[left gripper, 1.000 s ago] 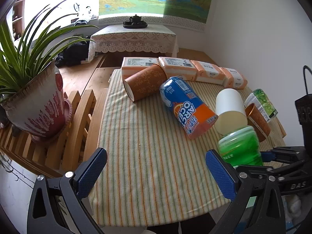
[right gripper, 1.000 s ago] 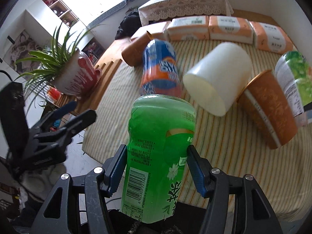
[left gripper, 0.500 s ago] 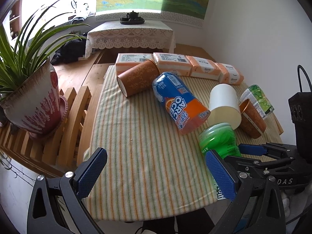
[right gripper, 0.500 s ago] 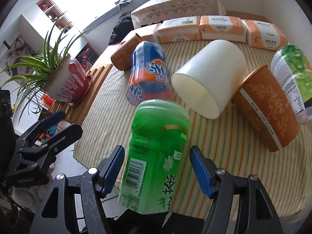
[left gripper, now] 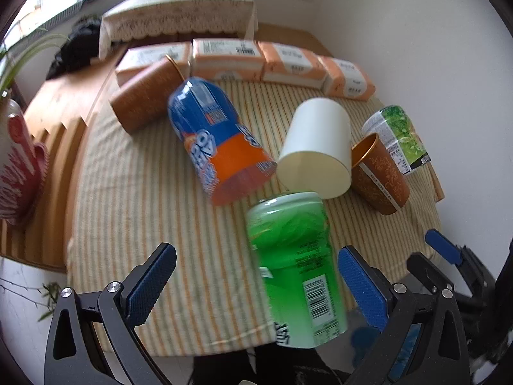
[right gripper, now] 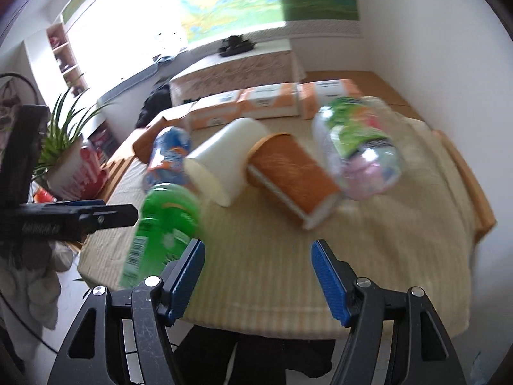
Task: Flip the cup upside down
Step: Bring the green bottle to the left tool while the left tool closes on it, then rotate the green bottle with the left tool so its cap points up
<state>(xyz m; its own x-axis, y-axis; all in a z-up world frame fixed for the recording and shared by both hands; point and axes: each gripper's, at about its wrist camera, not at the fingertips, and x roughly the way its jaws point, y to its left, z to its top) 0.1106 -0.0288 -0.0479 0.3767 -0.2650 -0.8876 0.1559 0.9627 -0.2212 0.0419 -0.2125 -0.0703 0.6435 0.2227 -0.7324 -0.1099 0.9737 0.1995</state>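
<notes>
A green plastic cup (left gripper: 295, 269) stands tilted at the front edge of the striped cloth (left gripper: 144, 192), its closed end up. It sits between the wide-apart fingers of my open left gripper (left gripper: 256, 253), and neither pad touches it. In the right wrist view the green cup (right gripper: 163, 224) is blurred, just left of my right gripper (right gripper: 256, 245), which is open and holds nothing. Whether the cup rests steadily is unclear. The left gripper (right gripper: 96, 215) shows side-on at the left of that view.
Lying on the cloth are a blue-and-orange cup (left gripper: 218, 141), a white cup (left gripper: 315, 147), two brown paper cups (left gripper: 381, 176) (left gripper: 144, 99) and a clear green-labelled cup (left gripper: 397, 134). Tissue packs (left gripper: 288, 64) line the back. A potted plant (right gripper: 77, 166) stands left.
My right gripper opened, let go of the green cup and drew off to the right. My left gripper moved in, so the cup now lies between its open fingers.
</notes>
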